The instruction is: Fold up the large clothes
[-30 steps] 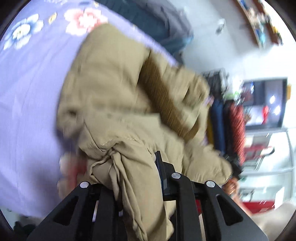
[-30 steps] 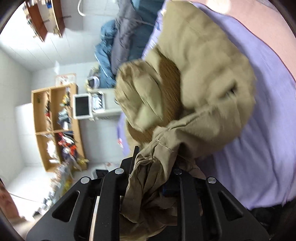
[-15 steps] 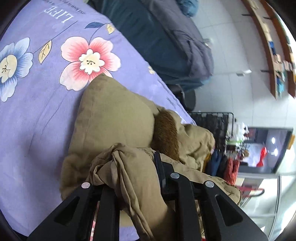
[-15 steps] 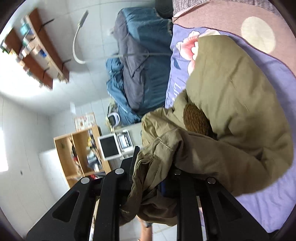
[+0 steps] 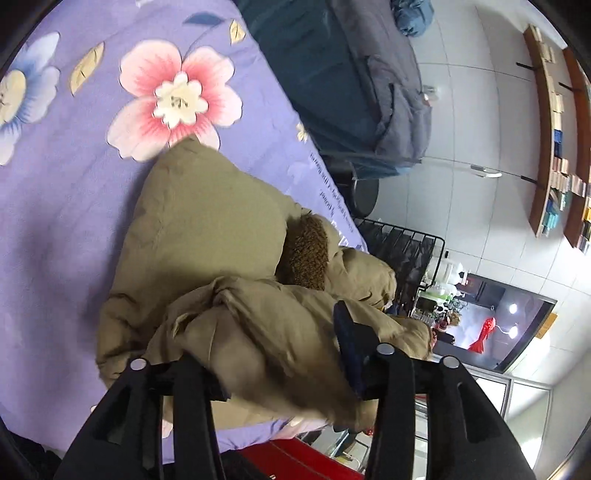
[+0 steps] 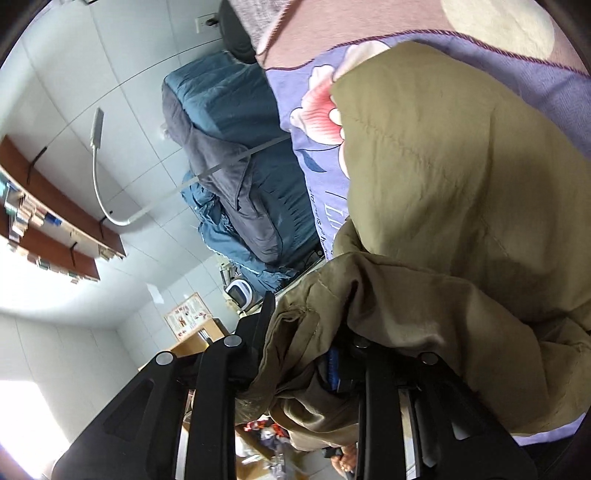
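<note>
A khaki padded jacket [image 5: 207,229] with a brown fleece collar [image 5: 306,254] lies bunched on the purple flowered bedsheet [image 5: 55,184], close to the bed's edge. My left gripper [image 5: 273,354] is opening. A thick fold of the jacket sags loosely between its spread fingers, and the left finger is buried under cloth. In the right wrist view the same jacket [image 6: 443,184] fills the right half. My right gripper [image 6: 303,339] is starting to open, but a wad of the jacket's hem is still packed tight between its fingers.
A dark blue and grey quilt pile [image 5: 332,74] [image 6: 240,147] sits at the bed's far end. A black wire rack [image 5: 402,251] stands past the bed edge. A pink blanket [image 6: 369,29] borders the sheet. Wall shelves [image 5: 554,129] and a bent lamp arm [image 6: 98,147] are behind.
Both grippers carried the jacket's edge over onto its body and lowered it to the bed. The left jaws have spread apart, and the fold between them has gone slack.
</note>
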`<act>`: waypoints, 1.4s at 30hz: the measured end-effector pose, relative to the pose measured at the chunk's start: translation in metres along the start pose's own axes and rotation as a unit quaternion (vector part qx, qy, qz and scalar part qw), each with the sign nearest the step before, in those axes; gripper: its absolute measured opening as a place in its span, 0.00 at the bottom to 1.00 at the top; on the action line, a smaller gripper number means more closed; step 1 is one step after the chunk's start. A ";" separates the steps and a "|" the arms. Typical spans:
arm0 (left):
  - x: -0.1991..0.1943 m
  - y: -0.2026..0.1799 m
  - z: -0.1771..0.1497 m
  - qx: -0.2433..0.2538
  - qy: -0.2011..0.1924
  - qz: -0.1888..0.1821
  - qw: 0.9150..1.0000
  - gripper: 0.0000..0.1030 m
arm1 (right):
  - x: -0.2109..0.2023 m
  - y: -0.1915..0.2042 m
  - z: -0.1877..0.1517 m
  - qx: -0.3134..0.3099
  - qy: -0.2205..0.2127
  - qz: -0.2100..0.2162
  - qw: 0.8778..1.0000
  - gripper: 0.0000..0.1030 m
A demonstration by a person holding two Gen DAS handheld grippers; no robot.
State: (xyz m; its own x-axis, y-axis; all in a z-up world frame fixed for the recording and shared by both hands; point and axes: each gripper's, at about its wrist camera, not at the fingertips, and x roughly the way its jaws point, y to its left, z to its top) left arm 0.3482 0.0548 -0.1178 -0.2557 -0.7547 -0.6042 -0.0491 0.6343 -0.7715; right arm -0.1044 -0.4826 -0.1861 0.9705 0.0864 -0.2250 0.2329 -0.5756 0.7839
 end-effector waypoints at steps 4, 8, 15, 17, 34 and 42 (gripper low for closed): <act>-0.045 -0.020 -0.004 0.044 -0.089 0.036 0.994 0.49 | 0.003 0.000 -0.001 0.024 -0.009 0.018 1.000 0.35; -0.067 -0.074 -0.040 0.175 -0.215 0.168 0.946 0.69 | -0.003 0.008 -0.003 0.062 -0.052 0.078 0.994 0.75; 0.061 -0.140 -0.180 0.517 -0.144 0.288 0.793 0.75 | 0.013 0.110 -0.061 -0.299 -0.028 -0.128 0.945 0.77; 0.100 -0.133 -0.201 0.552 -0.106 0.305 0.769 0.75 | 0.025 0.132 -0.103 -0.444 -0.032 -0.202 0.873 0.77; 0.184 -0.196 -0.086 0.471 -0.168 0.427 0.753 0.49 | 0.096 0.075 -0.275 -0.818 0.007 -0.350 0.457 0.88; 0.161 -0.211 -0.071 0.461 -0.178 0.398 0.773 0.49 | 0.116 0.068 -0.269 -0.824 0.102 -0.372 0.416 0.89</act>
State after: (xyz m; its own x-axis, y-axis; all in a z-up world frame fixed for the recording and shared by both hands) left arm 0.2483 -0.1886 -0.0382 0.4395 -0.2899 -0.8502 0.7376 0.6566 0.1574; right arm 0.0404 -0.2929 -0.0028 0.5382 -0.0935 -0.8376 0.0360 0.9955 -0.0880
